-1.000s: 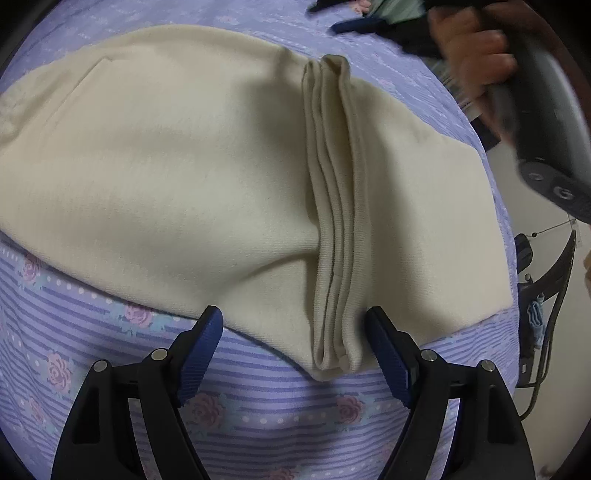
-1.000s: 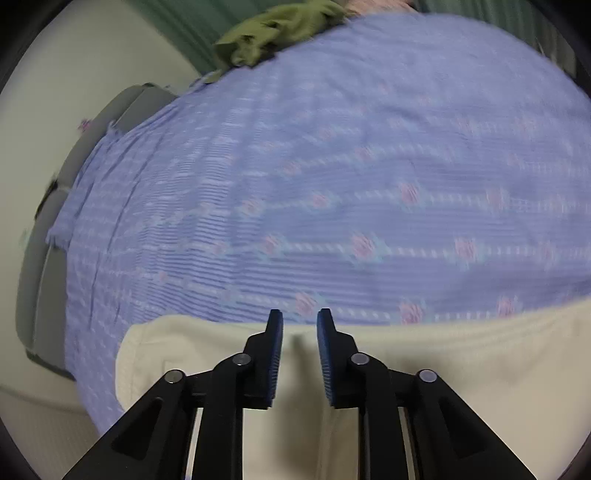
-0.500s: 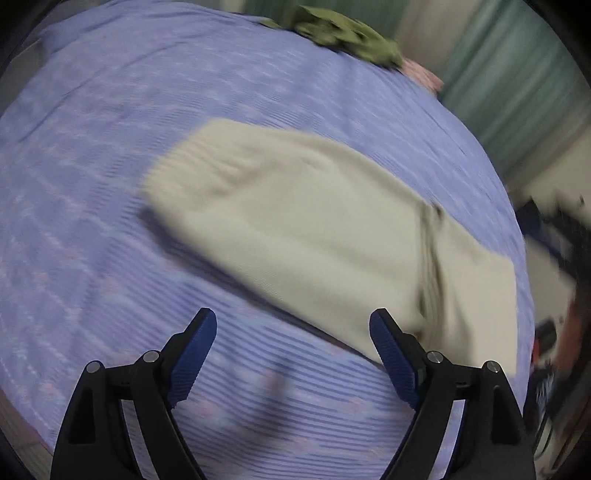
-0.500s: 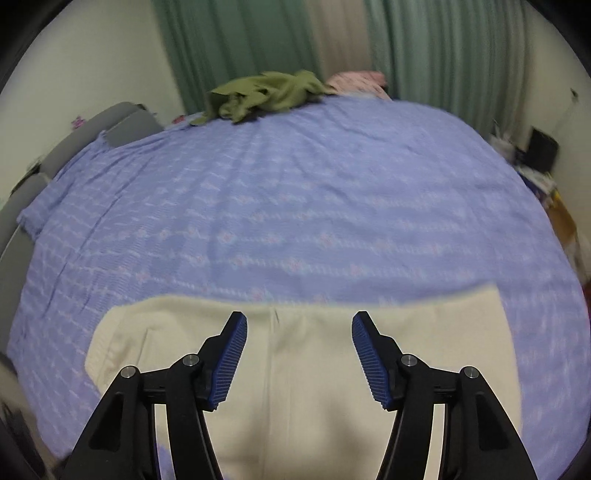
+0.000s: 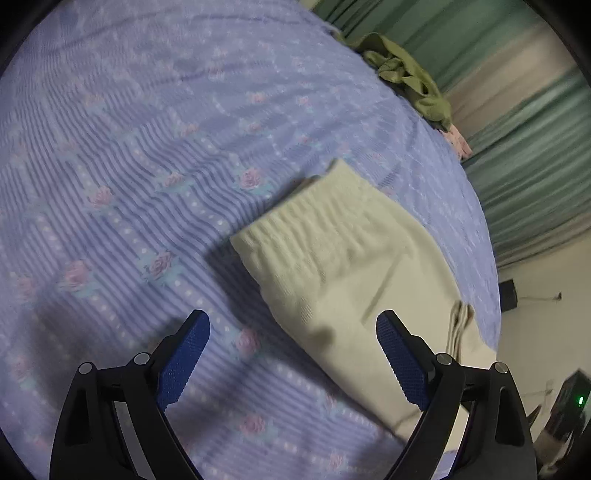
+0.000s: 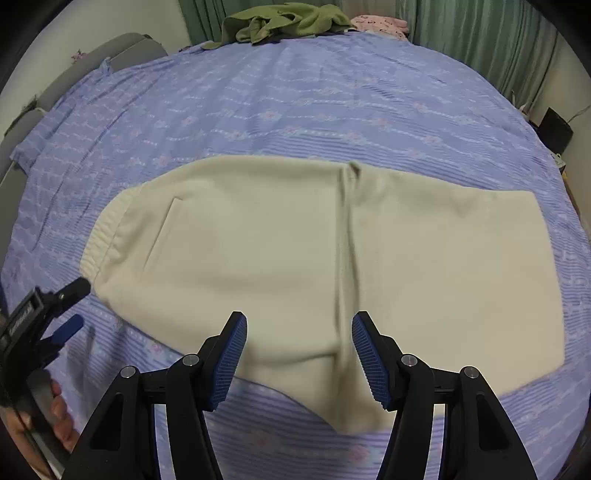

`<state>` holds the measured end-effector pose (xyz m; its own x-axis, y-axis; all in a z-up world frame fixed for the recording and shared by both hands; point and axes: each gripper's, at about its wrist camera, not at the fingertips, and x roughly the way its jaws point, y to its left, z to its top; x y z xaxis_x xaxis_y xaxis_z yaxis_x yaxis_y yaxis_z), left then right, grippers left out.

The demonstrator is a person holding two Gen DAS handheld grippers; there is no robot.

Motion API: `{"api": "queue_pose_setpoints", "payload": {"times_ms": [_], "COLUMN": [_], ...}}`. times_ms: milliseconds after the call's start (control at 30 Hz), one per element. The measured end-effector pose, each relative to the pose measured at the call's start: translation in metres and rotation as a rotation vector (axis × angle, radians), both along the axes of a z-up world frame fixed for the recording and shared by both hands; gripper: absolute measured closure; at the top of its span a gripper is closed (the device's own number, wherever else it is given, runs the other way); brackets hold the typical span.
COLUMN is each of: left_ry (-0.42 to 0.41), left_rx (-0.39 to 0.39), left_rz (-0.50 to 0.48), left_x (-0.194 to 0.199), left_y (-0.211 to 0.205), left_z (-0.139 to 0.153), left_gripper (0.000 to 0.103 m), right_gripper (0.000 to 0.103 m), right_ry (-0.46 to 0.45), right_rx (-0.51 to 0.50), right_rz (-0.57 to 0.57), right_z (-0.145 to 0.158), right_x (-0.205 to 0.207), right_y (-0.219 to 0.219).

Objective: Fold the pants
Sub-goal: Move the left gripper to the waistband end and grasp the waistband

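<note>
Now cream pants (image 6: 295, 258) lay folded flat near the bed's (image 6: 314, 96) front edge, left gripper (image 5: 291, 354) above the bedspread beside the waistband, jaws wide apart, empty, right gripper (image 6: 299, 350) over the pants' near edge, jaws wide, empty, green garment (image 6: 284, 20) at the far edge.

Dim, even indoor light, soft shadows on the bed (image 5: 155, 155), strong fisheye curvature, dark vignetted corners, slight motion blur

Below my fingers a bed (image 6: 295, 96) in a purple flowered sheet carries cream pants (image 6: 295, 251) mid-frame, with green clothes (image 6: 288, 20) heaped at top centre.
</note>
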<state>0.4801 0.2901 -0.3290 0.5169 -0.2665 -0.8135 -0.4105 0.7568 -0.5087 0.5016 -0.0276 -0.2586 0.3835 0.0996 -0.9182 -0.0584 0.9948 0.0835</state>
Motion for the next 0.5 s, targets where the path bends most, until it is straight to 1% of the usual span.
{"api": "queue_pose_setpoints", "payload": {"times_ms": [133,233,333,433,467,500], "left_ry": [0.004,0.008,-0.006,-0.028,-0.042,-0.039], "left_rx": [-0.103,-0.116,-0.121,-0.172,-0.204,-0.230], "left_rz": [0.024,0.017,0.009,0.045,0.056,0.066], "left_x": [0.014,0.027,0.034,0.039,0.041,0.043], "left_y": [0.006,0.002,-0.005,-0.005,-0.005,-0.005], "left_z": [-0.022,-0.036,-0.041,-0.046,-0.047,-0.047], "left_gripper": [0.011,0.011,0.008,0.009,0.019,0.033], "right_gripper": [0.042,0.042,0.042,0.042,0.042,0.042], "right_ry": [0.001,-0.003,0.008,0.009,0.012,0.015], "right_rx": [-0.028,-0.043,-0.039,-0.034,-0.031,-0.029], "right_rz": [-0.023,-0.073,-0.101,-0.118,-0.120,-0.118], "right_z": [-0.005,-0.007,-0.011,-0.012,-0.012,-0.013], "right_x": [0.007,0.006,0.008,0.006,0.005,0.005], "right_y": [0.003,-0.003,-0.010,-0.011,-0.011,-0.012]}}
